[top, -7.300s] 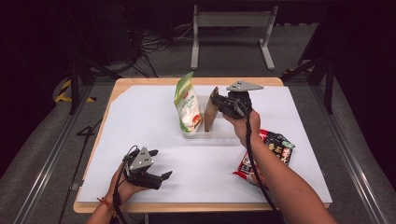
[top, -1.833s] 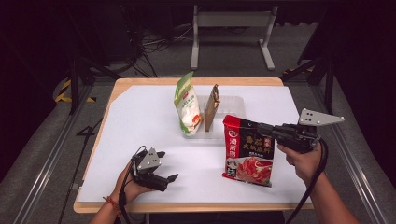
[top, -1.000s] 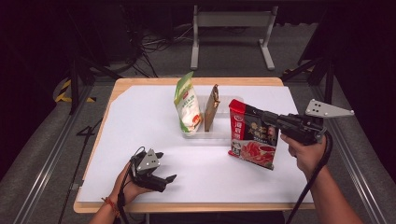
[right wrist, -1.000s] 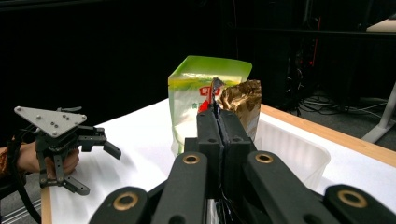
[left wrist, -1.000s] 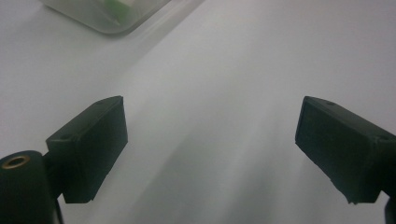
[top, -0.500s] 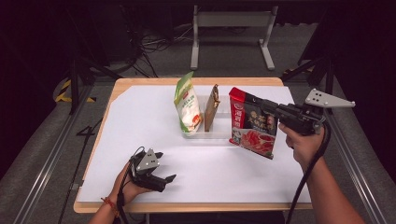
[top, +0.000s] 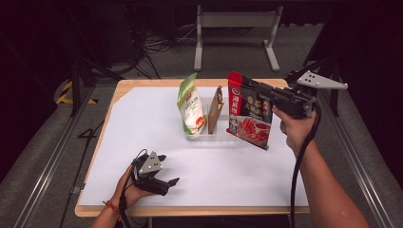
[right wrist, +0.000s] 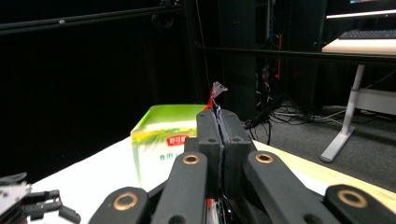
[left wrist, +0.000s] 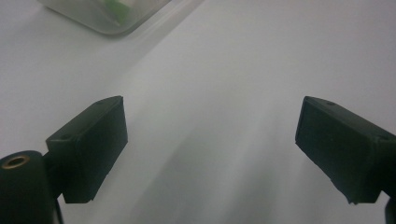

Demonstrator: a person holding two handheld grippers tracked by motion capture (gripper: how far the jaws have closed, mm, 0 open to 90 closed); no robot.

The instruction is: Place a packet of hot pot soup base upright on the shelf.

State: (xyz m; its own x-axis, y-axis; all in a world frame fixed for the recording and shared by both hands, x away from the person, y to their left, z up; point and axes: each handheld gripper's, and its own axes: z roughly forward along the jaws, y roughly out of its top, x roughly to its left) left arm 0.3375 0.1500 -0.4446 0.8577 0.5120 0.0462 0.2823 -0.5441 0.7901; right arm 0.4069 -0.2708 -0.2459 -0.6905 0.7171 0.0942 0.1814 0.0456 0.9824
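From above, we look down on a wooden table (top: 119, 92) covered by a smooth white sheet (top: 142, 123). At the near left edge, the left gripper (top: 164, 183) rests low on the sheet in the person's hand, its grey three-cornered plate on top. In the left gripper view, its two blocky matte black jaws stand spread wide over bare white sheet, with nothing between them.

Toward the middle of the table we see a shallow clear plastic tray (top: 209, 137). A glossy green-and-white pouch (top: 191, 107) stands upright at its left end, plump and tapering to a flat sealed top. Just beside it, a thin brown packet (top: 215, 110) stands on edge.

Further right, a flat, shiny red-and-black packet (top: 249, 116) hangs upright, its lower edge at the tray's right end; whether it touches the tray we cannot tell. The right gripper (top: 259, 90) pinches its top edge. In the right gripper view, the black jaws press tightly together on a crinkled sliver of red foil, with the green pouch behind.
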